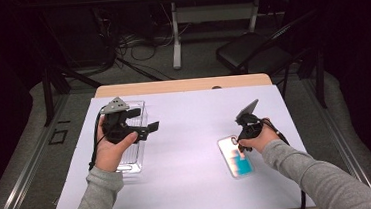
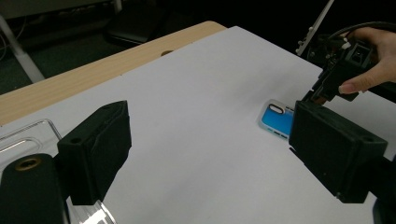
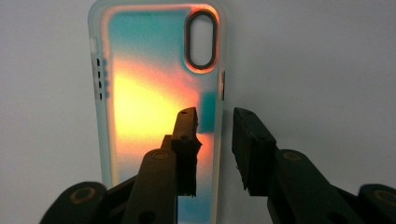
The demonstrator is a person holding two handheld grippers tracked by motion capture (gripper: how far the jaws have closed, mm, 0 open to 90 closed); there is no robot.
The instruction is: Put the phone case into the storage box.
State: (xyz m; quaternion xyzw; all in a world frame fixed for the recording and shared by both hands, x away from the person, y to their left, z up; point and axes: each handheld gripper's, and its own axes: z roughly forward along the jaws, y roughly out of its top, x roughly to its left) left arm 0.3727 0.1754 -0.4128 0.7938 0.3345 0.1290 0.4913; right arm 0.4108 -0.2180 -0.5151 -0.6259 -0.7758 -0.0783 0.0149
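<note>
A translucent phone case [image 1: 239,164] with a blue and orange tint lies flat on the white table cover, right of centre; it is also in the left gripper view [image 2: 275,119]. My right gripper [image 3: 215,126] points down at it and straddles the long edge of the phone case [image 3: 140,93] below the camera cutout. One jaw is over the case and the other outside it, with a narrow gap and no clear pinch. My right gripper [image 1: 240,143] sits at the case's far end. My left gripper [image 1: 143,120] hovers wide open at the left, with nothing between its jaws [image 2: 210,140].
A clear plastic case or tray [image 1: 134,163] lies on the cover under my left hand, and its corner shows in the left gripper view [image 2: 28,137]. The white cover [image 1: 186,134] spans the wooden table. A black chair [image 1: 249,49] and cables stand beyond the far edge.
</note>
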